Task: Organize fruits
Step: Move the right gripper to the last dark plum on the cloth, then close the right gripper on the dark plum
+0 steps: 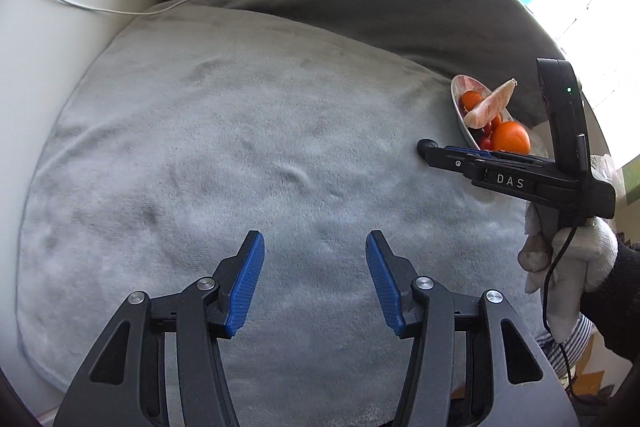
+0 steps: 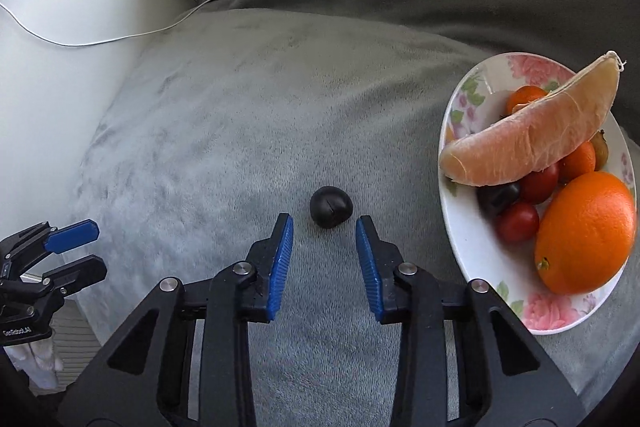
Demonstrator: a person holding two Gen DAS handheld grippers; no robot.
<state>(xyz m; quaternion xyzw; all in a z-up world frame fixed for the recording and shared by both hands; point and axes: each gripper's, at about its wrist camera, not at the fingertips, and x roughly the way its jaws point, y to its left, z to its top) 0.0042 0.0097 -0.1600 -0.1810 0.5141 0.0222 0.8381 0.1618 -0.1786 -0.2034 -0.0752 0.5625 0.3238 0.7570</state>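
My right gripper (image 2: pixel 324 227) has its fingers partly open with nothing in them; the dark round fruit (image 2: pixel 331 207) sits on the grey blanket (image 2: pixel 240 115) just past the tips, untouched. The flowered plate (image 2: pixel 476 251) (pomelo wedge (image 2: pixel 528 135), orange (image 2: pixel 586 231), cherry tomatoes (image 2: pixel 518 222)) is just right of it. My left gripper (image 1: pixel 315 243) hangs half-open over bare blanket, empty.

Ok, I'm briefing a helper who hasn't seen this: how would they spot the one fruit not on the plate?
Find the pale grey blanket and the floral plate piled with fruit. Left of it, just beyond the right gripper fingertips, lies a small dark round fruit: alone, nearly black.
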